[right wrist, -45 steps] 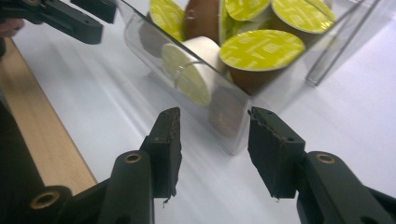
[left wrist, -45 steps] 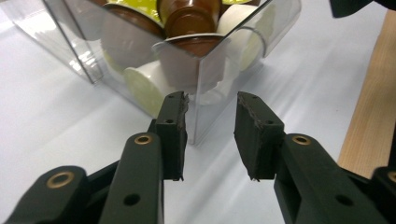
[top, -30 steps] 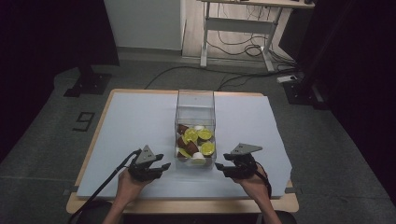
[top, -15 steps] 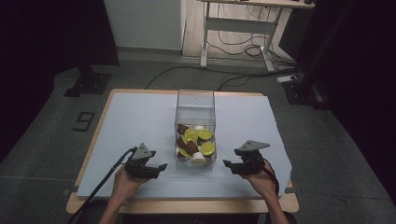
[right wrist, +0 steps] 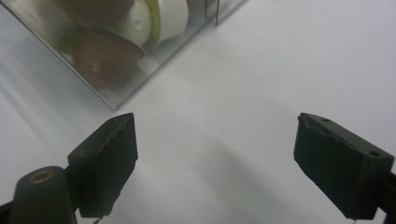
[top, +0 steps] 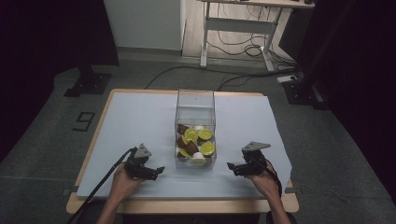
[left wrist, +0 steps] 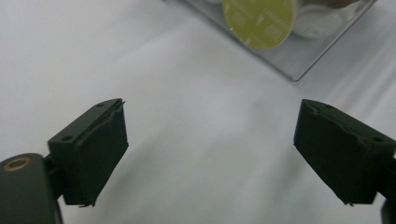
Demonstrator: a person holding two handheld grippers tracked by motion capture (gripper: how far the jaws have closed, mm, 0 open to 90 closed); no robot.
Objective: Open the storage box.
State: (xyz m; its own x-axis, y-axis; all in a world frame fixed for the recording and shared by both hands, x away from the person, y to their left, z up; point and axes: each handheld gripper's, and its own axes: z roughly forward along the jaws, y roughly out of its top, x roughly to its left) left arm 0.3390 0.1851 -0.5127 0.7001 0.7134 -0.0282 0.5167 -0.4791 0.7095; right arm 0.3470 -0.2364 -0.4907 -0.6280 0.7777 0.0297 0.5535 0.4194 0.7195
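Note:
A clear plastic box (top: 195, 105) stands mid-table holding several yellow-green, brown and white capsules (top: 195, 140). My left gripper (top: 159, 171) rests low on the white mat to the box's left, open and empty; a hand holds it. My right gripper (top: 231, 166) sits to the box's right, also open and empty. In the left gripper view the box corner (left wrist: 292, 56) with a yellow-green lid (left wrist: 259, 21) lies ahead, past the open left gripper (left wrist: 212, 156). In the right gripper view the box corner (right wrist: 116, 91) with a brown capsule (right wrist: 105, 56) lies ahead left of the open right gripper (right wrist: 215, 163).
The white mat (top: 135, 121) covers a wooden table (top: 187, 205). A cable (top: 102, 184) trails from the left gripper off the front edge. A desk frame (top: 238, 28) and floor cables stand beyond the table.
Both grippers have drawn outward and slightly toward the front edge, away from the box. Their jaws stay open.

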